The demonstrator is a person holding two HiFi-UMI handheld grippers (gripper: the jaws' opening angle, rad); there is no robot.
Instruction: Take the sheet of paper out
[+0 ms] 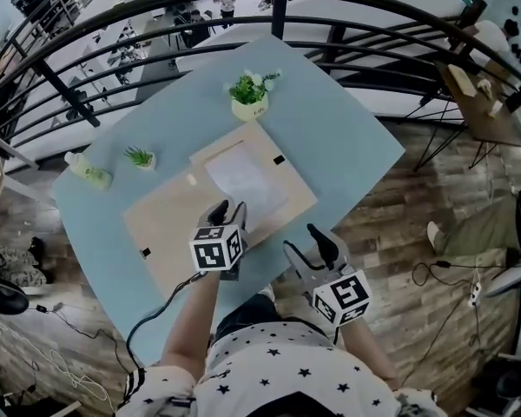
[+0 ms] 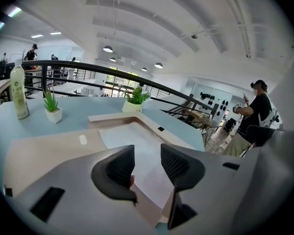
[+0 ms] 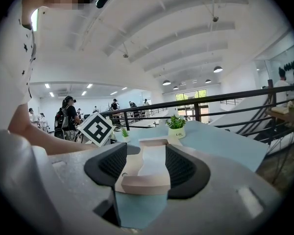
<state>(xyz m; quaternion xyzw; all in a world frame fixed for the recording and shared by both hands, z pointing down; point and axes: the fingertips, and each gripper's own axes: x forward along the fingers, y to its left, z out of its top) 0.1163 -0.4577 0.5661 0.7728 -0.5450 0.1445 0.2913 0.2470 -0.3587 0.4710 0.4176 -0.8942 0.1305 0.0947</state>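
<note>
Paper sheet flat in wooden frame

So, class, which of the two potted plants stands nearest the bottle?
The small spiky plant, left of the wooden tray; the bigger leafy plant stands at the tray's far corner.

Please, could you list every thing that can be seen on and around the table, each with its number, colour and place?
table: 1, light blue, middle of the head view
wooden frame: 1, light wood, on the table
sheet of paper: 1, white, inside the frame
wooden board: 1, light wood, flat, left of the frame
large plant: 1, green, white pot, behind the frame
small plant: 1, green, white pot, table's left part
bottle: 1, pale green, left of the small plant
railing: 1, black, behind the table
left gripper: 1, grey, open, at the paper's near corner
right gripper: 1, grey, open, at the table's near edge
</note>
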